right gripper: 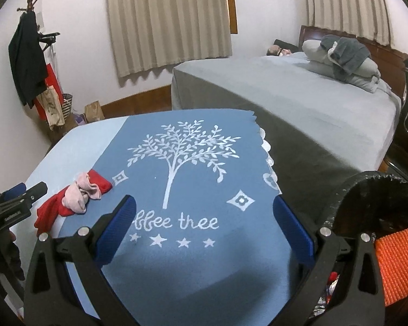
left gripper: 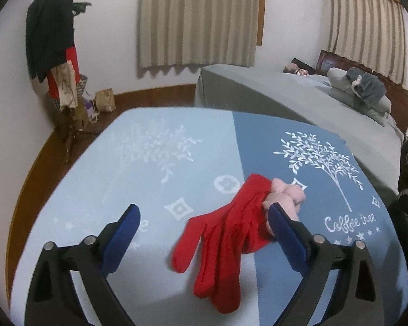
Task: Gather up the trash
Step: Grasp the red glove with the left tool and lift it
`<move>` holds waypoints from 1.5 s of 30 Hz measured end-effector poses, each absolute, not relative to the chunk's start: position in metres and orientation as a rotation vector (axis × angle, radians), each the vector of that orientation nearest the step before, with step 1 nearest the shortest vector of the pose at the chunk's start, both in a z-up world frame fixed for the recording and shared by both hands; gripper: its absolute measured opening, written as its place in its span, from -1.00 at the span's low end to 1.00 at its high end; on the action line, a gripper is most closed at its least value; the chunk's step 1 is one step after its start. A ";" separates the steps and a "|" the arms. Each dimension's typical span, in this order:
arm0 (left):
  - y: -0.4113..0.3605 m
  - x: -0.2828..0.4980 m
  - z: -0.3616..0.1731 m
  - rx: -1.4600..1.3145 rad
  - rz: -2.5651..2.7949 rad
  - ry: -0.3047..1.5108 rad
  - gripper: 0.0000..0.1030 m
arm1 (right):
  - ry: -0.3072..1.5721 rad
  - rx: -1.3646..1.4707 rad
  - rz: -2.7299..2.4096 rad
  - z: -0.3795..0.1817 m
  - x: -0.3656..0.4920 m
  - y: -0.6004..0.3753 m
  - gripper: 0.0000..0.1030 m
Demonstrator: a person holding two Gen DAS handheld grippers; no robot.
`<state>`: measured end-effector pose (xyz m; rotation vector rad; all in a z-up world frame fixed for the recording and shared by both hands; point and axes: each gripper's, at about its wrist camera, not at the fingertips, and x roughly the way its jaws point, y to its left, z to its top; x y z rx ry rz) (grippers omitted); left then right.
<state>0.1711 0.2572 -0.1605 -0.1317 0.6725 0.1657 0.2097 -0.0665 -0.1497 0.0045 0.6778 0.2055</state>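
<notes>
In the left wrist view, the right blue finger [left gripper: 283, 231] of the left tongs [left gripper: 204, 222] covers part of the pink cloth [left gripper: 288, 194] and the cuff of the red glove [left gripper: 225, 233]. In the right wrist view, the black bin [right gripper: 378, 203] is cut off by the right edge, and what lies inside it is too dark to tell. The small things near the headboard [right gripper: 281, 49] on the bed [right gripper: 299, 100] are too small to name.

Two close wrist views over the blue tablecloth [left gripper: 176, 163] (both bedward)
</notes>
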 end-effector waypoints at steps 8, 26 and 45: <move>0.258 0.187 -0.176 -0.166 0.132 0.749 0.63 | 0.692 -0.006 0.206 -0.155 0.210 -0.066 0.90; 0.242 0.197 -0.183 -0.161 0.054 0.802 -0.66 | 0.696 -0.010 0.214 -0.155 0.210 -0.064 0.90; 0.270 0.155 -0.132 -0.197 0.090 0.631 -0.72 | 0.701 -0.025 0.302 -0.152 0.213 -0.019 0.90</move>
